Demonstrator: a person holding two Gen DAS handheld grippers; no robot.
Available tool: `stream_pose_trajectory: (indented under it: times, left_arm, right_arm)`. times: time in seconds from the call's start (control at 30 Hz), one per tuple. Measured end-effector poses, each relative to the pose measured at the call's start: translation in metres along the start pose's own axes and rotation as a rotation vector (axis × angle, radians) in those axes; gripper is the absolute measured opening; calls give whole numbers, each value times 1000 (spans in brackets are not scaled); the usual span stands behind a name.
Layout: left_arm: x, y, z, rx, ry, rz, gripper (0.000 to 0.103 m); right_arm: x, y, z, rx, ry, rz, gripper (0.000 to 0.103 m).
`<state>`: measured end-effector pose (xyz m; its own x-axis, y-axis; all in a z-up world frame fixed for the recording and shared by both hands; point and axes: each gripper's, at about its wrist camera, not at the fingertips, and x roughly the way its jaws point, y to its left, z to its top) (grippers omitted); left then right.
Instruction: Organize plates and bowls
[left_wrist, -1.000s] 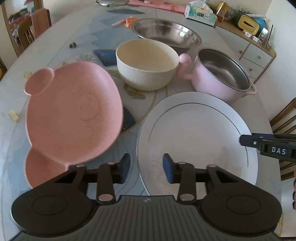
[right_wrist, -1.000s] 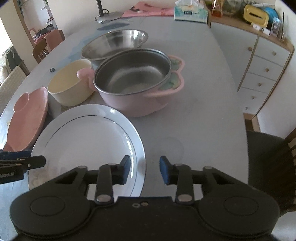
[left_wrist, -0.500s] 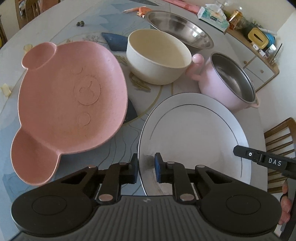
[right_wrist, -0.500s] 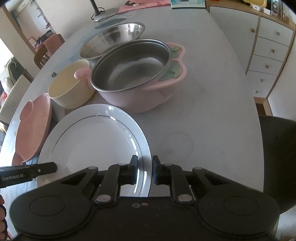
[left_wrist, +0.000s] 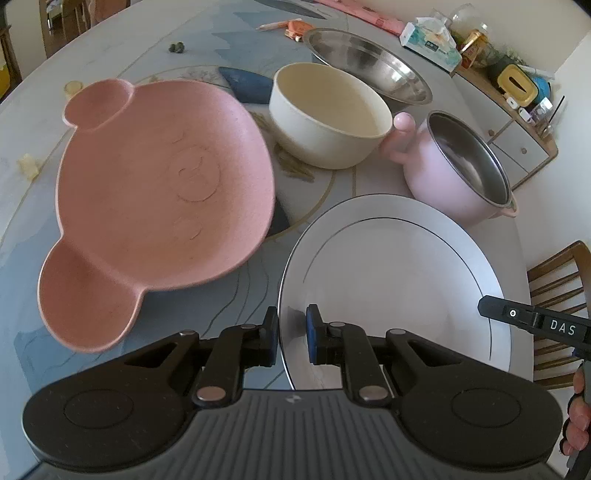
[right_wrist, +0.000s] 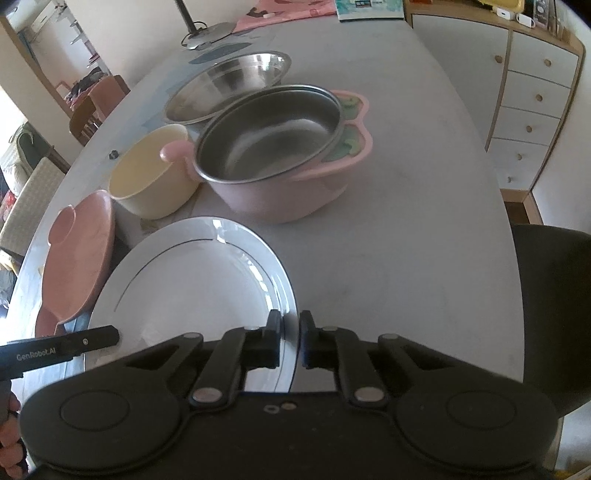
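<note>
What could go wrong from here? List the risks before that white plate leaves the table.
1. Both grips are thin: the left gripper and right gripper, jaws closing, pinch only opposite rims of the round white plate, so it may slip or tilt.
2. The pink steel-lined pot and cream round bowl sit close beyond it; a swing could knock them.

1. A large oval table (right_wrist: 424, 206) with a pale top fills the room's middle.
2. A white drawer cabinet (right_wrist: 532, 96) with a wooden top stands against the wall.
3. Wooden chairs (left_wrist: 557, 295) and a dark chair (right_wrist: 550, 317) stand at the table's edge.
4. Daylight falls across the tabletop.
</note>
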<state>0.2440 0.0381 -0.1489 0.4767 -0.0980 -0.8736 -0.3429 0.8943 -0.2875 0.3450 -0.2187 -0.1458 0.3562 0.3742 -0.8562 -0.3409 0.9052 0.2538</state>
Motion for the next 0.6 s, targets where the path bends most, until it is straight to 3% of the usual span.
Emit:
stream_pose_trajectory:
  times: [0.6]
  left_arm:
    - [-54,31,-30,-18,-75,-22,13]
  right_arm:
    - [-40,40,-30,-1,-43,50,8]
